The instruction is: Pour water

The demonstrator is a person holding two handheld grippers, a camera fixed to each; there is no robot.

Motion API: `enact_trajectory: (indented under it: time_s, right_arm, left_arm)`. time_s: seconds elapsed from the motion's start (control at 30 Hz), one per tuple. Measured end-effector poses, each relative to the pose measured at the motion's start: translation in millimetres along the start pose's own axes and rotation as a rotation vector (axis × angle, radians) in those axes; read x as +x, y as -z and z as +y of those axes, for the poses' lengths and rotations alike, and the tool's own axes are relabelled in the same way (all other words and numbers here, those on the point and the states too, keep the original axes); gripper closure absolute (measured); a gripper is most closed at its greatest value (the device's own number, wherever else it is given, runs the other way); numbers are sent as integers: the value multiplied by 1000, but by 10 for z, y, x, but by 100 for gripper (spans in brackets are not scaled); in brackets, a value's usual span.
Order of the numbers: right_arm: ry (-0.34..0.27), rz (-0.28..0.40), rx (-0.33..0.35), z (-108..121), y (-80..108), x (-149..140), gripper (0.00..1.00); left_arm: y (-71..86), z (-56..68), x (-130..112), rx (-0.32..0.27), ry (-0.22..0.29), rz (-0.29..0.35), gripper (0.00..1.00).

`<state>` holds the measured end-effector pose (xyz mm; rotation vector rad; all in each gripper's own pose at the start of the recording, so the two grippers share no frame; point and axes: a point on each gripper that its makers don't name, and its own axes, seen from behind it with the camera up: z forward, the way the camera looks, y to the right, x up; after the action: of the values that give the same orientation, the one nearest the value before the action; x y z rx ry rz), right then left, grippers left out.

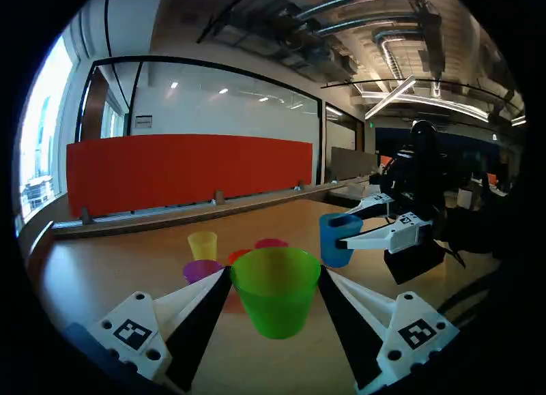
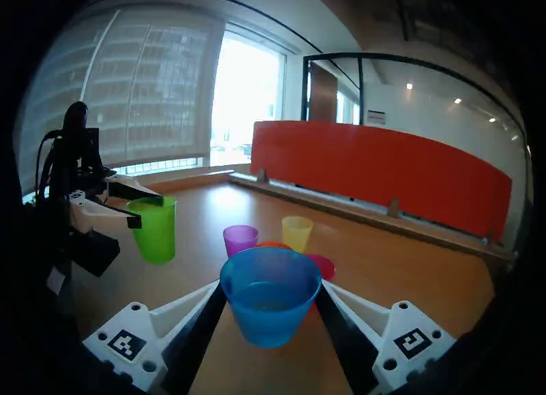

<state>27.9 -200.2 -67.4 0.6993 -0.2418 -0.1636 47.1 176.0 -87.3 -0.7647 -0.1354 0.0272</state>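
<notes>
The left gripper (image 1: pixel 273 273) clamps the green cup (image 1: pixel 276 310) at mid-wall, both fingers pressing. It is smooth, translucent plastic and looks empty. I'd judge it light and slightly flexible, best held gently below the rim. To its right, the right gripper (image 2: pixel 271 289) grips the blue cup (image 2: pixel 269 320) the same way. It seems to hold water, so it is likely heavier and prone to slosh. Both cups are over the wooden table (image 2: pixel 382 272).

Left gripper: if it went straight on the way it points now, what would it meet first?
The left gripper, shut on the green cup, would likely drive that cup into the orange cup or the pink cup beyond it. Depth is unclear, so I cannot tell which comes first.
</notes>
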Motion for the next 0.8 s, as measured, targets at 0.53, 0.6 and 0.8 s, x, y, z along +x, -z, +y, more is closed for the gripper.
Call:
enact_trajectory:
  time_s: [0.53,0.6,0.8]
  right_arm:
    - [67,25,18,-44,-21,189,10]
    - [79,29,21,-50,-29,218,10]
    - [125,40,32,-72,-75,310,10]
  left_arm:
    - [-96,123,-36,-39,8,-5,10]
    - [-103,146,-29,-47,9,-5,10]
    - [-151,219,-36,-65,-4,-11,10]
